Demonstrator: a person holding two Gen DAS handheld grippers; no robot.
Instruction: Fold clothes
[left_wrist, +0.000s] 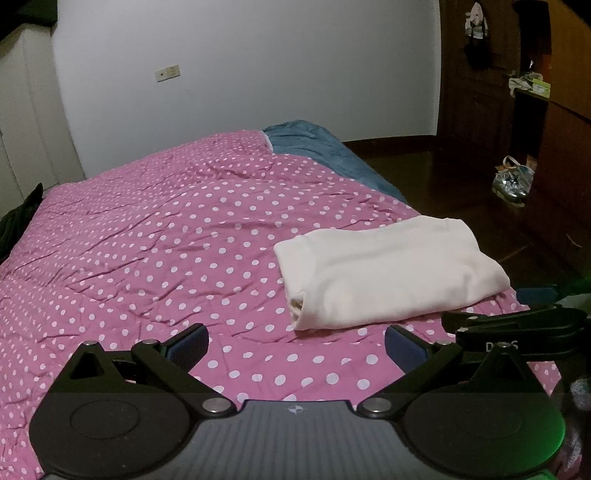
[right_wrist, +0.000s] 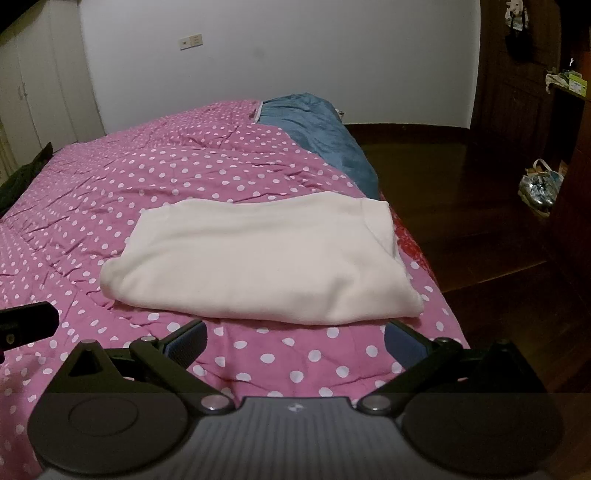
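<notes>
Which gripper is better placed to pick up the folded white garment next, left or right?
Right, probably. The folded white garment lies straight ahead of the open right gripper. For the open left gripper it sits off to the right, on the pink dotted bedspread.

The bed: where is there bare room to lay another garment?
The pink dotted cover lies bare left of the folded white garment, back to the blue blanket. A narrow strip is free before the garment. The right edge is crowded.
</notes>
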